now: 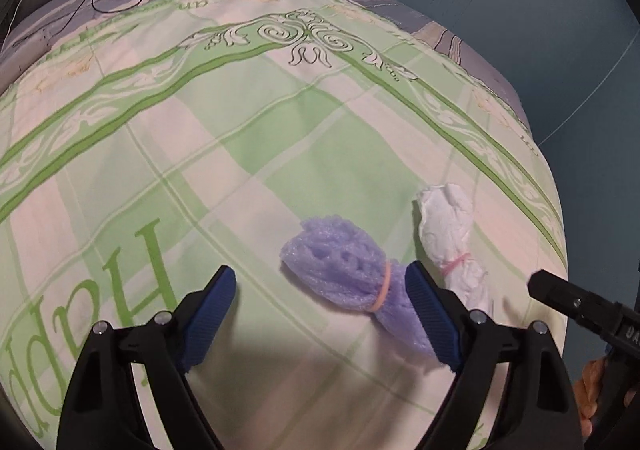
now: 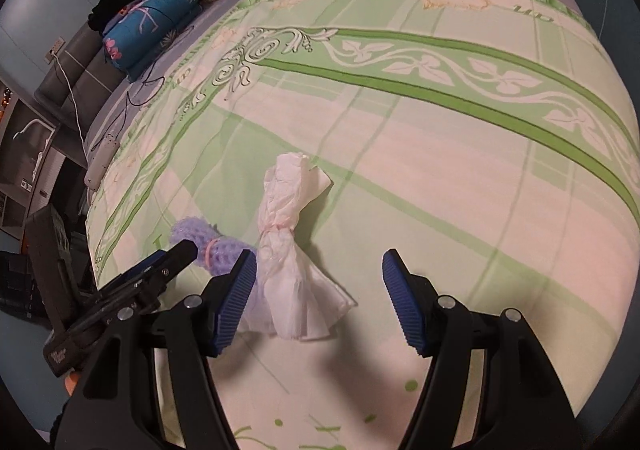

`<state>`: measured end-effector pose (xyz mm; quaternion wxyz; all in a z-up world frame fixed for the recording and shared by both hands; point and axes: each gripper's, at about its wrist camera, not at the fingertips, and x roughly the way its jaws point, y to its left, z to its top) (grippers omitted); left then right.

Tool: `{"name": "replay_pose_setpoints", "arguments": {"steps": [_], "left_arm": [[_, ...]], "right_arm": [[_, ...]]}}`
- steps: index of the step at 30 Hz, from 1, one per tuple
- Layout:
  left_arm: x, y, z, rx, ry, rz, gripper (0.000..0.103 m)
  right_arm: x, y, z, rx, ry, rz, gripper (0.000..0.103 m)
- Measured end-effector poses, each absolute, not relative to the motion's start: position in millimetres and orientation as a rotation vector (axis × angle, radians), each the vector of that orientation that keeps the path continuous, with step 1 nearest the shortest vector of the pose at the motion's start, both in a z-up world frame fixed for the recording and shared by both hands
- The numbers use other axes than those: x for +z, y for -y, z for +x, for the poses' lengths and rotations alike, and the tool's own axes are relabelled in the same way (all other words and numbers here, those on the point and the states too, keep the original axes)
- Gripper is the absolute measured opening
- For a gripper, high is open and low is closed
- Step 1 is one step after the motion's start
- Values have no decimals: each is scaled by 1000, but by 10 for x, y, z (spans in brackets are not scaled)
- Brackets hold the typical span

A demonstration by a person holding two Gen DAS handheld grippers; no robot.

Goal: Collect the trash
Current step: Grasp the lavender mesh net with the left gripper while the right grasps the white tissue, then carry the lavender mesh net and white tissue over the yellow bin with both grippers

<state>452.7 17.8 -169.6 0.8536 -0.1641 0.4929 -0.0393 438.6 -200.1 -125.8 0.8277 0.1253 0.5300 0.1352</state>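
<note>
Approach step judged; purple foam net bundle (image 1: 344, 270) and white tissue bundle (image 2: 288, 250) lie side by side near bedspread (image 1: 280, 137) edge; left gripper (image 1: 320, 314) and right gripper (image 2: 318, 298) jaws spread, nothing pinched; lowering and closing needed next.

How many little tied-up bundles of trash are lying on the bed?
2. A purple foam-net bundle lies on the green bedspread just ahead of the left gripper, and a white tissue bundle lies right beside it, ahead of the right gripper. Others may lie outside the view.

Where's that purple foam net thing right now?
The purple foam net lies on the green bedspread, just left of the white paper bundle, near the bed's edge.
</note>
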Motion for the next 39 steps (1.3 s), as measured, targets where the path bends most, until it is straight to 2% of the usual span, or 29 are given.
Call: {"name": "replay_pose_setpoints", "arguments": {"steps": [1,10,12,15,17,19,22,23,24,25,26,28,39], "left_arm": [[-1722,-169,4535,-75,-1040,-340,79],[-1864,-254,4657,-66,-1058,-398,78],[-1873,-265,4679,-59,-1058,-396,78],[-1916,-288,4688,-59,-1066,-409,74],[-1915,-294,4680,-59,-1062,-402,70],[-1915,-294,4671,-65,-1061,-400,57],[-1908,-287,4657,-82,-1062,-415,41],[-1899,-278,4645,-82,-1061,-410,39],[-1879,-259,4632,-86,-1057,-400,34],[-1859,-244,4622,-86,-1054,-391,29],[-1845,-241,4612,-84,-1053,-389,27],[-1800,-252,4567,-88,-1052,-397,14],[-1511,-392,4199,-108,-1002,-406,11]], "right_arm": [[-1298,1985,4463,295,-1143,277,62],[-1497,1665,4996,326,-1258,332,62],[-1544,1601,5046,313,-1275,314,57],[-1625,1532,5046,294,-1294,279,56],[-1687,1499,5006,285,-1309,257,56],[-1727,1492,4965,271,-1310,237,50],[-1739,1539,4948,254,-1307,237,39],[-1739,1563,4934,248,-1308,238,34],[-1727,1578,4916,246,-1308,232,26],[-1720,1587,4895,246,-1306,229,22],[-1707,1608,4865,246,-1304,233,21],[-1655,1661,4799,234,-1285,231,19],[-1294,1960,4354,245,-1205,291,18]]}}
